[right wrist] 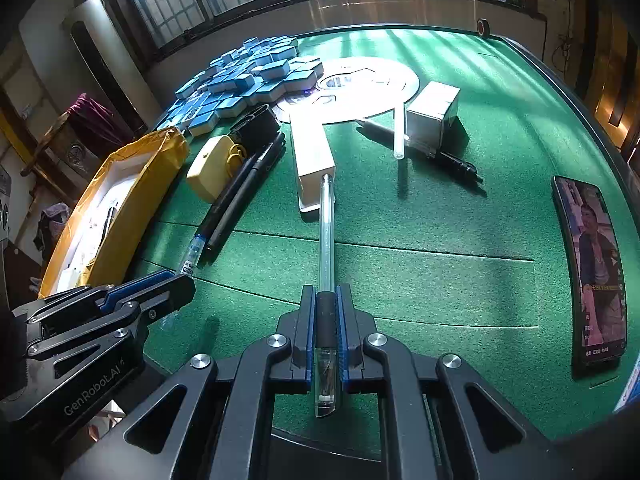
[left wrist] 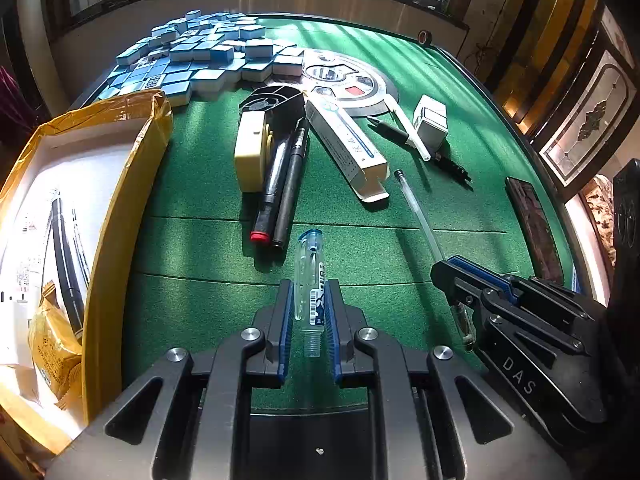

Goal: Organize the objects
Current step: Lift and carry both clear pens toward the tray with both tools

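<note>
Clear plastic pen barrel (left wrist: pixel 309 280) sits clamped in the left hand-held gripper (left wrist: pixel 308 312) above the green desk (left wrist: pixel 460 92). Right hand-held gripper (right wrist: pixel 326 320) pinches the pen refill (right wrist: pixel 327 236) at its rubber grip; both parts look light, thin and slippery.

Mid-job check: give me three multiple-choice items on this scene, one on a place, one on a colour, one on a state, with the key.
1. Where does the smartphone lie?
A. at the table's right edge
B. in the box
C. on the mahjong tiles

2. What colour is the marker's end cap?
A. blue
B. red
C. yellow

3. What does the right gripper hold?
A. nothing
B. a white carton
C. a clear pen body with black grip

Key: 1 A, it rests on green felt by the right rim. 2 B, the cap end shows red. 3 C, the jaws are clamped on its black grip.
</note>
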Tool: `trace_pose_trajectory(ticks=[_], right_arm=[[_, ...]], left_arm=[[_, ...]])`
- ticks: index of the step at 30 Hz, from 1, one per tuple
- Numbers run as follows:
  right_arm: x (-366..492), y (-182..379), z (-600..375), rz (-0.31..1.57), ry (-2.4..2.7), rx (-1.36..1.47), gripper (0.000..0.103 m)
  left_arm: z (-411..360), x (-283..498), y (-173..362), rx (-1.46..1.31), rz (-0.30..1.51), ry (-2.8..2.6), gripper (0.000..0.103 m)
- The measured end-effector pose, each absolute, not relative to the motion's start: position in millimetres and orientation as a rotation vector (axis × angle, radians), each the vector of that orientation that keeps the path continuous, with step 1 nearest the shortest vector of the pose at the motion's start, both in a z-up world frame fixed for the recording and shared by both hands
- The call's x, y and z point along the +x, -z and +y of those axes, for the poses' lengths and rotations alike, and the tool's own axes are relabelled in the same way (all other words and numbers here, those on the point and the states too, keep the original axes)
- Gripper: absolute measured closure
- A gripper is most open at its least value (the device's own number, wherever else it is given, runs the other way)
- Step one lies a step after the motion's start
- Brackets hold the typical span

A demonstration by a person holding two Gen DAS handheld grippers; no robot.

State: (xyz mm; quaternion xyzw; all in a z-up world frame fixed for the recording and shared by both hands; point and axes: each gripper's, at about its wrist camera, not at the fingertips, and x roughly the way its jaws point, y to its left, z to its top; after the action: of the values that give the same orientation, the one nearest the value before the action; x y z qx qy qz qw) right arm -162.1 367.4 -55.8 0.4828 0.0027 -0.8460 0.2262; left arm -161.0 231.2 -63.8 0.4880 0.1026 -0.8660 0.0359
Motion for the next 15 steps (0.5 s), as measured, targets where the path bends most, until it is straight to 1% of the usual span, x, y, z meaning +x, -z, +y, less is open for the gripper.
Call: trace_pose_trajectory(ticks=[4, 15], right_arm=[[-155, 40, 362, 0.009, 2.341, 1.282, 0.094], [-140, 19, 338, 0.055, 2.308, 1.215, 0.094]], left_arm=[[226, -155, 54, 1.474, 0.336, 2.677, 0.090], [208, -139, 35, 1.443, 0.392, 2.672, 0.090]])
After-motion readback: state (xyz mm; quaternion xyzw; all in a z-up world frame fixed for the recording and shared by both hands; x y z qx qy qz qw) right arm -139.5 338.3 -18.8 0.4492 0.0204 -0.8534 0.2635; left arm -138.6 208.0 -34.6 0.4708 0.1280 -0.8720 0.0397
